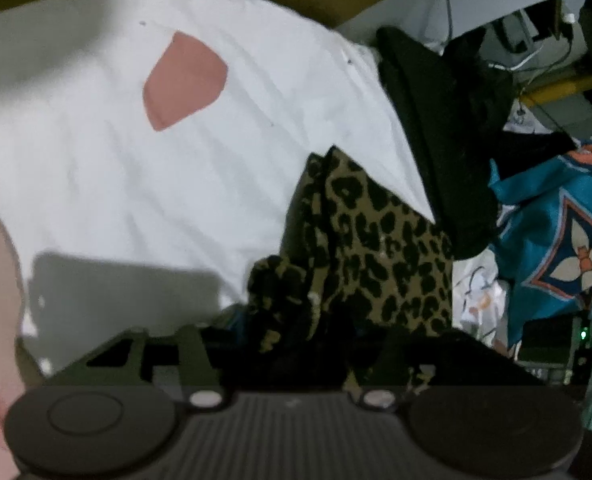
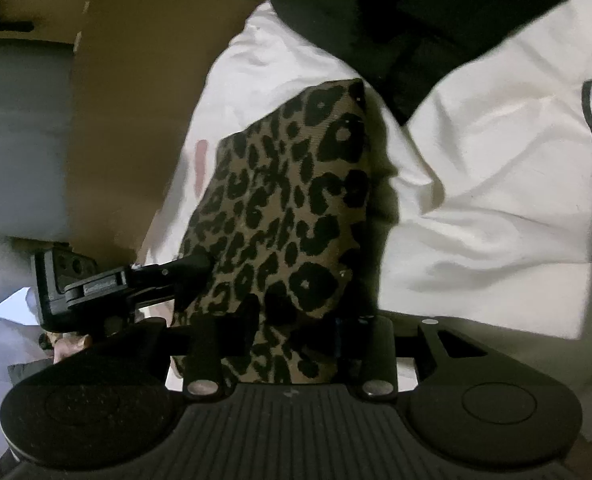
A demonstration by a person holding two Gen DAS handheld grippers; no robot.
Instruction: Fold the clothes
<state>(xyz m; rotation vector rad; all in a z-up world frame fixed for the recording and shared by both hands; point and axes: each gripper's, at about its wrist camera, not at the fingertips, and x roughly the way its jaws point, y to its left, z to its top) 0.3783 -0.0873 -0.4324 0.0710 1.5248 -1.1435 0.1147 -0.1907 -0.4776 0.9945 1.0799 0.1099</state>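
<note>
A leopard-print garment (image 1: 376, 248) hangs over a white sheet (image 1: 176, 184) with pink patches. Its lower part bunches into my left gripper (image 1: 296, 344), which is shut on it; the fabric hides the fingertips. In the right wrist view the leopard-print garment (image 2: 280, 208) stretches up as a flat panel from my right gripper (image 2: 292, 320), shut on its lower edge. The left gripper (image 2: 194, 266) shows there too, its dark tips pinching the panel's left edge.
A black garment (image 1: 436, 120) and a teal patterned one (image 1: 556, 240) lie to the right of the sheet. Another dark garment (image 2: 396, 20) lies on the white bedding (image 2: 476, 200) beyond the panel. A brown cardboard surface (image 2: 136, 100) stands at the left.
</note>
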